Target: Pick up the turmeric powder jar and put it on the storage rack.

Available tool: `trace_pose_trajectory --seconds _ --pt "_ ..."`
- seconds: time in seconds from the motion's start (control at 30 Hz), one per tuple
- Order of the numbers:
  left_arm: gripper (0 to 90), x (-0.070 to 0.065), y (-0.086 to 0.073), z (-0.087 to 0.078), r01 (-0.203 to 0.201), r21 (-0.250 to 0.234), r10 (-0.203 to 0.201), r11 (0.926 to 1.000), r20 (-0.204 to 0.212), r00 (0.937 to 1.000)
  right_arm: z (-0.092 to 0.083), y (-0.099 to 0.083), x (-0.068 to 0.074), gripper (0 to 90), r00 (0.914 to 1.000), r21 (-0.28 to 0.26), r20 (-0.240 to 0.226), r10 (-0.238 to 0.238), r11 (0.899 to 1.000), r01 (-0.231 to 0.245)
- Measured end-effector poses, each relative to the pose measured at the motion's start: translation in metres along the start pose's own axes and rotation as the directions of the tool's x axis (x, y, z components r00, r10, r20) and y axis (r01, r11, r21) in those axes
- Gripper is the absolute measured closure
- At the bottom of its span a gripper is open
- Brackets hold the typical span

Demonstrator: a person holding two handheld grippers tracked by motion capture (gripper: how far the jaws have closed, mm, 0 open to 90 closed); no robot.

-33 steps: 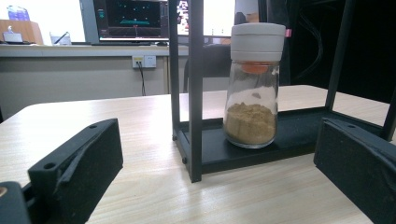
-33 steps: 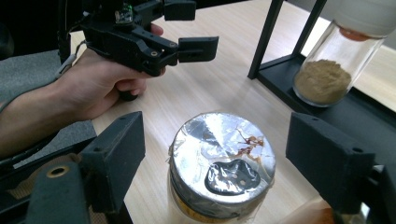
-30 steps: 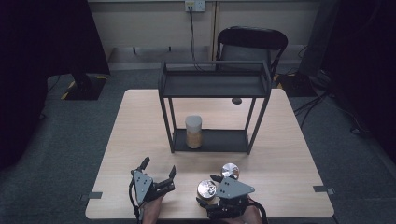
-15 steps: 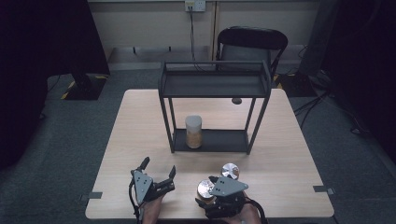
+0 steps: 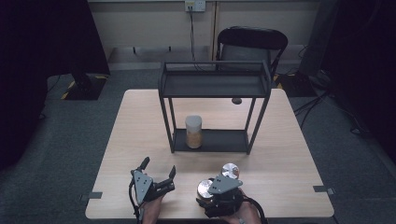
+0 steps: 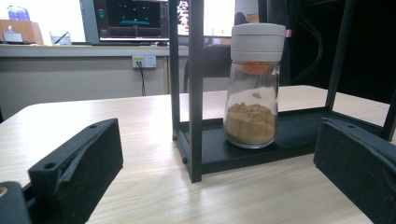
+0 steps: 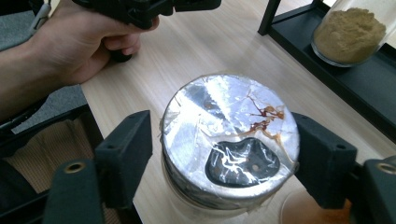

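A glass jar with a crinkled silver lid (image 7: 229, 135) stands near the table's front edge, also seen as the jar (image 5: 203, 187). My right gripper (image 7: 224, 148) comes down over it. Its jaws have just been closing, and their pads now touch both sides of the jar. In the high view the right gripper (image 5: 208, 190) sits under its grey plate. My left gripper (image 5: 159, 166) rests to the left, open and empty. The left gripper (image 6: 218, 142) faces a white-capped spice jar (image 6: 252, 93) of tan powder on the lower shelf of a black rack (image 6: 195, 93).
A second silver-lidded jar (image 5: 229, 170) stands just right of the held one. The black rack (image 5: 215, 85) occupies the table's middle, with the spice jar (image 5: 194, 132) on its lower shelf. A black chair (image 5: 252, 44) stands behind the table. The person's left hand (image 7: 84, 42) grips the other gripper nearby.
The right gripper has shifted slightly over the silver-lidded jar. The left gripper, the rack and the spice jar have stayed put.
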State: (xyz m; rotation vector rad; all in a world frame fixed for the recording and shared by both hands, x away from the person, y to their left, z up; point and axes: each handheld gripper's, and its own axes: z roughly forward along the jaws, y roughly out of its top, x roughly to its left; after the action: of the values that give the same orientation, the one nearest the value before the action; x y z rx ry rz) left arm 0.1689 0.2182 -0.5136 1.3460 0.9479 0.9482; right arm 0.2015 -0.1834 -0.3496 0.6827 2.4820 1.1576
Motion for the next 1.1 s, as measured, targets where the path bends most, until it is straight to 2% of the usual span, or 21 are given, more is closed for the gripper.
trace_pose_trajectory --seconds 0.1,0.4,0.77,1.0,1.1 --pt "0.7 0.000 0.000 0.000 0.000 0.000 0.000 1.0000 0.000 1.0000 -0.001 0.000 0.000 30.4 1.0000 0.002 0.005 0.000 1.000 0.000" --pt "0.7 0.000 0.000 0.000 0.001 -0.002 -0.001 1.0000 0.000 1.0000 -0.001 0.002 -0.003 31.4 0.9998 0.008 -0.006 0.018 1.000 -0.018" --pt "0.7 0.000 0.000 0.000 0.000 -0.002 0.000 1.0000 0.000 1.0000 -0.002 0.005 -0.010 32.4 0.9986 0.017 -0.028 0.044 0.999 -0.044" --pt "0.9 0.000 -0.001 0.000 -0.001 -0.005 0.001 1.0000 0.000 1.0000 -0.003 0.004 -0.019 34.0 0.9958 0.011 -0.058 0.071 0.997 -0.070" --pt "0.9 0.000 -0.001 0.000 -0.003 -0.004 0.003 1.0000 -0.001 1.0000 -0.003 0.006 -0.020 34.1 0.9959 0.017 -0.059 0.069 0.998 -0.068"
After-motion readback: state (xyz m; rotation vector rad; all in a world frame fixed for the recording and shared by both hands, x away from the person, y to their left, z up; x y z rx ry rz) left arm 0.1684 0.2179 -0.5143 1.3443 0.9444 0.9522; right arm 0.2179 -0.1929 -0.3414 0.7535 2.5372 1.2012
